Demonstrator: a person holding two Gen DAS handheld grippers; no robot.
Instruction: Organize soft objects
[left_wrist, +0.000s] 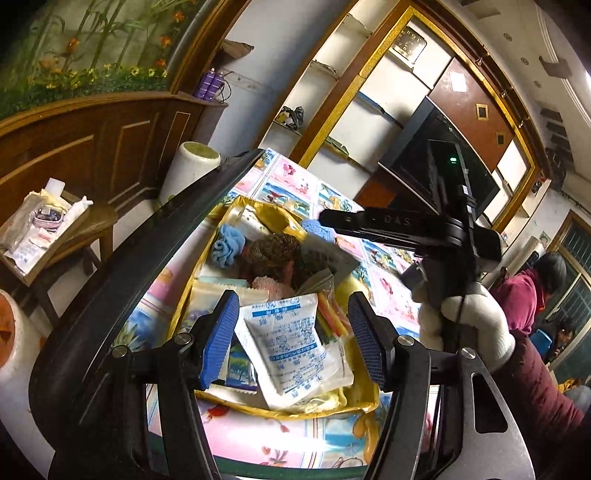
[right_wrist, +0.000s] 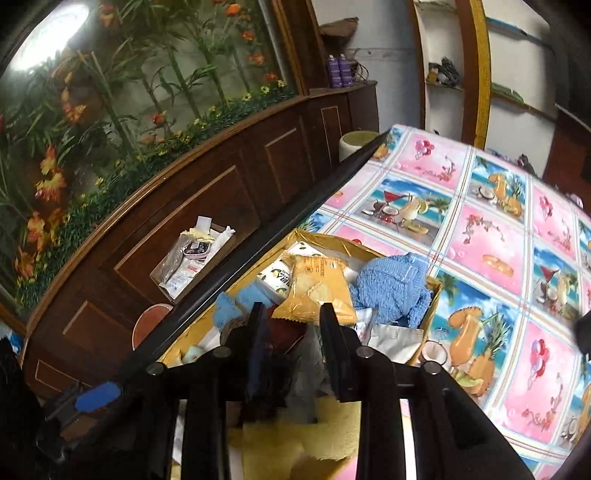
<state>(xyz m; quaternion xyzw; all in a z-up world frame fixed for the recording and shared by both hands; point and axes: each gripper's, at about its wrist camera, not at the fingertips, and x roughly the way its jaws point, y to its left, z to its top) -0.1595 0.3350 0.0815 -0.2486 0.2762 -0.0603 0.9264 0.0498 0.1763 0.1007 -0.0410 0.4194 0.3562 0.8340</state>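
Note:
A gold-lined box (left_wrist: 364, 404) sits on the table, full of soft things and packets. In the left wrist view it holds a white sachet with blue print (left_wrist: 291, 347), a blue cloth (left_wrist: 227, 247), a brown knit item (left_wrist: 275, 251) and a pink cloth (left_wrist: 269, 286). My left gripper (left_wrist: 291, 317) is open above the sachet, holding nothing. My right gripper (right_wrist: 291, 314) is open over the same box (right_wrist: 432, 291), just above a yellow snack packet (right_wrist: 314, 291) beside a blue knit cloth (right_wrist: 395, 284). A yellow sponge (right_wrist: 295, 439) lies below it.
The table has a pink and blue patterned cloth (right_wrist: 480, 236) and a dark raised edge (right_wrist: 258, 243). A wooden stool with a tray of packets (left_wrist: 44, 229) stands to the left, by a wooden cabinet (left_wrist: 110, 140). A gloved hand (left_wrist: 469, 317) holds the right gripper.

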